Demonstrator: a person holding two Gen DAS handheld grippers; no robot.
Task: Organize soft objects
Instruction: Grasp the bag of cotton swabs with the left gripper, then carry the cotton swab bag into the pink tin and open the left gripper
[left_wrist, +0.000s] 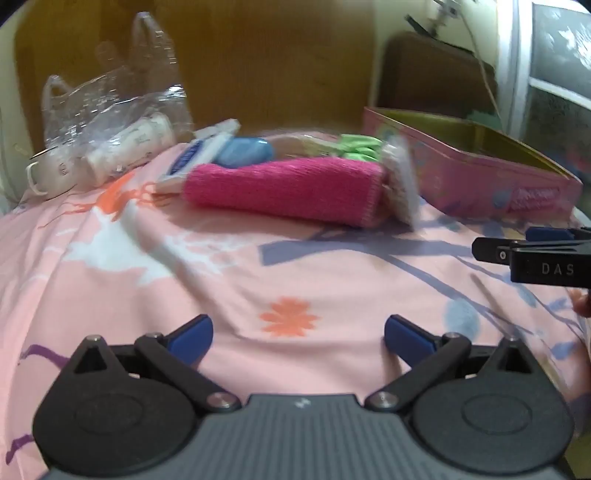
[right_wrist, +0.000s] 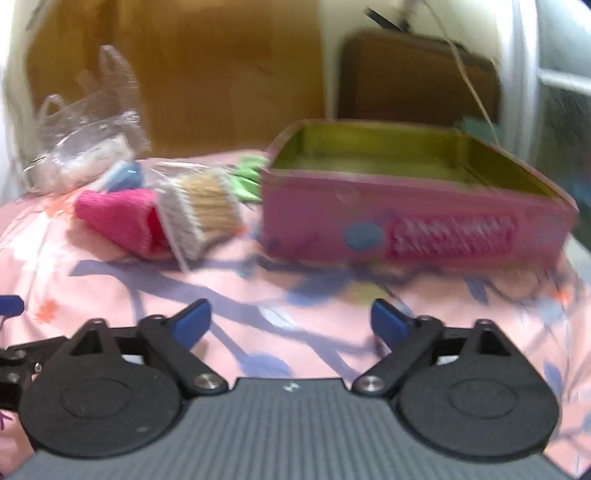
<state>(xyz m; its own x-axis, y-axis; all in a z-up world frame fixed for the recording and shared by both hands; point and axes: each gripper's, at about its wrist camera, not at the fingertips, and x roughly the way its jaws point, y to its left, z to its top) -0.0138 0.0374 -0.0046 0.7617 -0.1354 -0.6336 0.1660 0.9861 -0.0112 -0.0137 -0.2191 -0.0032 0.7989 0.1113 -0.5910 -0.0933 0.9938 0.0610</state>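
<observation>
A folded magenta cloth (left_wrist: 284, 192) lies on the pink flowered bedsheet (left_wrist: 295, 280); it also shows in the right wrist view (right_wrist: 122, 218). Against its right end leans a clear pack of cotton swabs (left_wrist: 400, 181), seen too in the right wrist view (right_wrist: 203, 214). Behind lie a blue case (left_wrist: 243, 149), a blue-and-white tube (left_wrist: 199, 155) and a green item (left_wrist: 360, 147). An open pink tin box (right_wrist: 417, 221) stands to the right, with nothing seen inside. My left gripper (left_wrist: 298, 334) is open and empty, well short of the cloth. My right gripper (right_wrist: 291, 323) is open and empty before the box.
A crumpled clear plastic bag (left_wrist: 110, 110) with a white tube lies at the far left by a white cup (left_wrist: 48, 173). A wooden headboard (left_wrist: 266, 62) stands behind. A brown case (right_wrist: 417, 77) and a window are at the back right.
</observation>
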